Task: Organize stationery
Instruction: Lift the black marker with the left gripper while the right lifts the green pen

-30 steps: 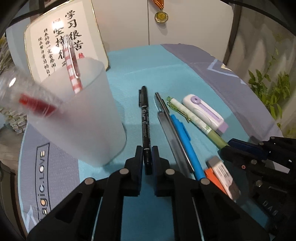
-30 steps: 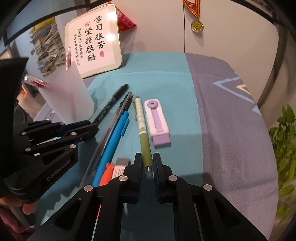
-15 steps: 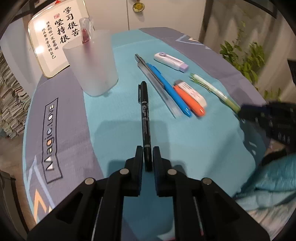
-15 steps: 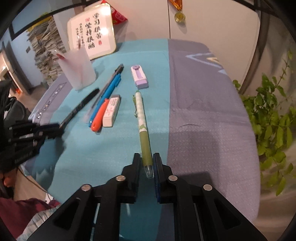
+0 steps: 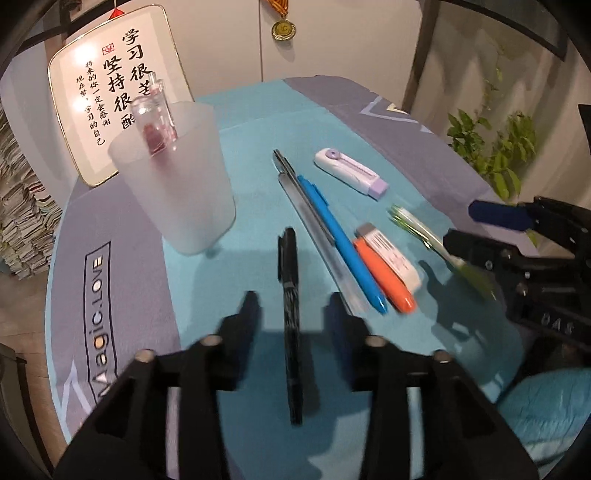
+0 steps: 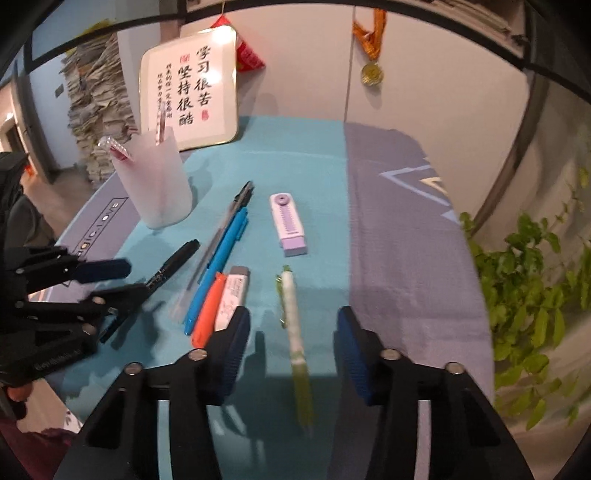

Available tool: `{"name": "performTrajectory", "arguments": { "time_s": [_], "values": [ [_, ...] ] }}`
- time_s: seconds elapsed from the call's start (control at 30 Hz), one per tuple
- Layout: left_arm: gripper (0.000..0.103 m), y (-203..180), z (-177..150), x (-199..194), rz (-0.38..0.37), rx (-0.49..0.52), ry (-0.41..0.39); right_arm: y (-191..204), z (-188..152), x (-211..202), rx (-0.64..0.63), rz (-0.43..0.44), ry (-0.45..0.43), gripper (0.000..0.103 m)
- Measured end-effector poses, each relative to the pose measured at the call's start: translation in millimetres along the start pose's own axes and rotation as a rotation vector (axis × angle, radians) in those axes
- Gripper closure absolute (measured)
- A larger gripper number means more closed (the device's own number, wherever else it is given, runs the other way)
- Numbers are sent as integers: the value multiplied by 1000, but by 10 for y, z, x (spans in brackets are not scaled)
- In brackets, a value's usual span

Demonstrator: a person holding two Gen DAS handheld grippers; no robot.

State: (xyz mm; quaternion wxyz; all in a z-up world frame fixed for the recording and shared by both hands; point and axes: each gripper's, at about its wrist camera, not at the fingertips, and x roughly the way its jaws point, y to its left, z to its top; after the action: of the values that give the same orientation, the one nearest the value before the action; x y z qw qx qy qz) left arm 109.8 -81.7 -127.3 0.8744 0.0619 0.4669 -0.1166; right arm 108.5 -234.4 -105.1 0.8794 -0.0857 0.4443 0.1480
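Note:
My left gripper (image 5: 292, 301) hangs over the teal cloth with its jaws opening. A black marker (image 5: 290, 325) lies lengthwise between the pads, touching neither. My right gripper (image 6: 292, 314) is opening too, and a green-and-white pen (image 6: 293, 314) lies loose between its pads. A frosted cup (image 5: 177, 195) at the back left holds a clear pen with red inside. A blue pen (image 5: 340, 240), a clear pen (image 5: 310, 221), an orange highlighter (image 5: 384, 273), a white eraser (image 5: 391, 254) and a purple slide eraser (image 5: 351, 173) lie in the middle.
A framed calligraphy board (image 5: 110, 96) leans on the wall behind the cup. A medal (image 5: 283, 29) hangs on the wall. Green plants (image 6: 535, 295) stand past the table's right edge, and stacked papers (image 6: 96, 96) rise at the far left. A grey mat (image 6: 406, 240) covers the right side.
Both grippers were shut on their pens, the left on the black marker and the right on the green pen. Both have opened now and the pens lie free between the pads.

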Motion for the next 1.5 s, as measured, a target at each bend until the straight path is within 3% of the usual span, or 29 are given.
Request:
{"name": "performTrajectory", "arguments": {
  "time_s": [0.67,0.73,0.8,0.9,0.93,1.1,1.5],
  "values": [
    [63,50,275,375,8,16,53,9,212,518,-52,-16,124,58],
    [68,64,286,381,-2,12,48,25,206,575,-69,-13,146,65],
    [72,73,279,374,-8,18,41,51,218,576,-80,18,144,82],
    [91,38,297,375,-25,37,42,79,237,593,-84,21,147,87],
    [91,35,299,371,-25,38,48,75,243,586,-76,18,148,87],
    [91,86,298,216,-37,0,21,43,285,294,-33,49,62,88],
    [91,97,238,-447,-50,-15,-127,-25,339,-361,77,66,-111,91]
  ]
}}
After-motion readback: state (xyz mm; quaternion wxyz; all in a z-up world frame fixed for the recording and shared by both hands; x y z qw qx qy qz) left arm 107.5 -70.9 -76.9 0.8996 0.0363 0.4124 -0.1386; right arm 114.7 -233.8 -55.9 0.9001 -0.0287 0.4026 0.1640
